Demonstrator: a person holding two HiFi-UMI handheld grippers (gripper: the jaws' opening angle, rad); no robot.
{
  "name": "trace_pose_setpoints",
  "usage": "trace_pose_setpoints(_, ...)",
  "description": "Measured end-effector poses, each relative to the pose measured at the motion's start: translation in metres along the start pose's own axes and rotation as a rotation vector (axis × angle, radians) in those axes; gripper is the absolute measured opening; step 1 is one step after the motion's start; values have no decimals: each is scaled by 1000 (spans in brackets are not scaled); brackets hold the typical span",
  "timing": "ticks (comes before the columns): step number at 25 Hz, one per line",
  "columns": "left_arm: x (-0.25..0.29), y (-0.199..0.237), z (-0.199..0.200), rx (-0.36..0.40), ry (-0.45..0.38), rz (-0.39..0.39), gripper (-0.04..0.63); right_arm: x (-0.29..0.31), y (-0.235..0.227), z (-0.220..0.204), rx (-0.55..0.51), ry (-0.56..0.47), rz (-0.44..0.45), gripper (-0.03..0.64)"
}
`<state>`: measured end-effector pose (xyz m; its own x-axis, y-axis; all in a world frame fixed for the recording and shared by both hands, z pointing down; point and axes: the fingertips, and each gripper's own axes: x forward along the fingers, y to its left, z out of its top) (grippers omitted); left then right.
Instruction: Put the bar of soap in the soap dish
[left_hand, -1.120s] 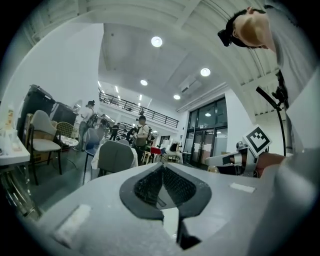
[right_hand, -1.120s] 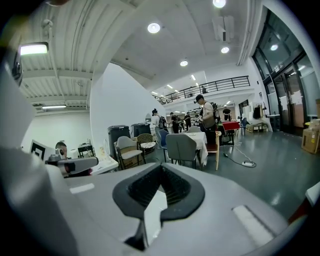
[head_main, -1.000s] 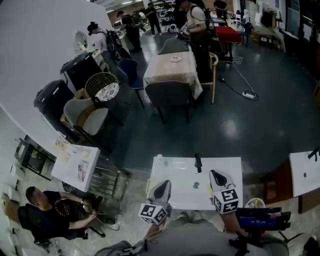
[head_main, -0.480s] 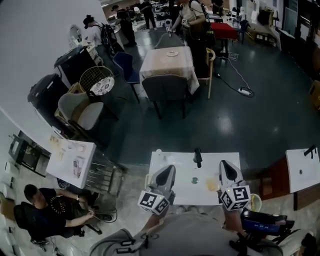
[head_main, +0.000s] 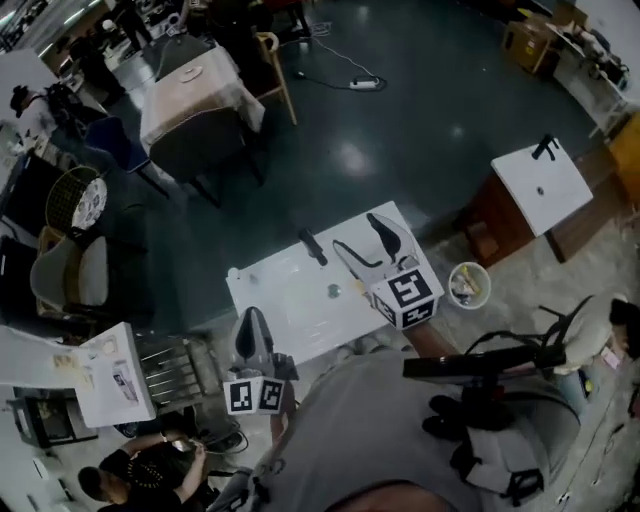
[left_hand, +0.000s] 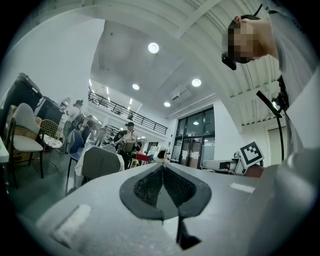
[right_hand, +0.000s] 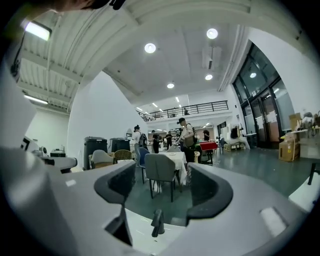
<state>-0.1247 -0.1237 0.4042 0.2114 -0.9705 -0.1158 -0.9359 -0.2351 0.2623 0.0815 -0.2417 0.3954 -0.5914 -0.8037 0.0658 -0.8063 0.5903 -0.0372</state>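
Observation:
A white washbasin counter (head_main: 290, 300) with a black tap (head_main: 312, 247) and a drain (head_main: 334, 291) stands below me. My right gripper (head_main: 354, 230) hovers over its right end, pointing level across the room. Its jaws are opening, and the right gripper view shows nothing between them (right_hand: 160, 180), only the tap (right_hand: 157, 222) and basin below. My left gripper (head_main: 251, 320) is at the counter's near left edge, its dark pads (left_hand: 150, 185) pressed together and empty. No bar of soap or soap dish shows in these views.
A small bin of rubbish (head_main: 466, 283) stands right of the counter, with a second white basin unit (head_main: 540, 180) beyond. A cloth-covered table (head_main: 190, 80) and chairs stand further off. A white cabinet (head_main: 100, 375) and a seated person (head_main: 150, 470) are at lower left.
The head view has swung, so the counter now lies slanted. The right gripper's jaws have gone from shut to wide apart. A yellowish thing seen beside the right gripper half a second ago no longer shows.

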Motion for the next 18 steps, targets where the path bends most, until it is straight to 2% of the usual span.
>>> trace_pose_setpoints(5, -6, -7, -19, -9, 39, -6, -3, -14, -19, -11, -3, 41, -41, 307)
trace_pose_setpoints(11, -25, -1, -28, -19, 41, 46, -3, -11, -30, -41, -34, 149, -34, 288)
trace_pose_setpoints(15, -36, -2, -22, -2, 38, 78, -3, -2, -37, -66, -74, 272, -24, 287)
trace_pose_setpoints(18, -43, 6, -20, 51, 41, 113, -3, 18, -38, -102, -108, 384, 1, 279)
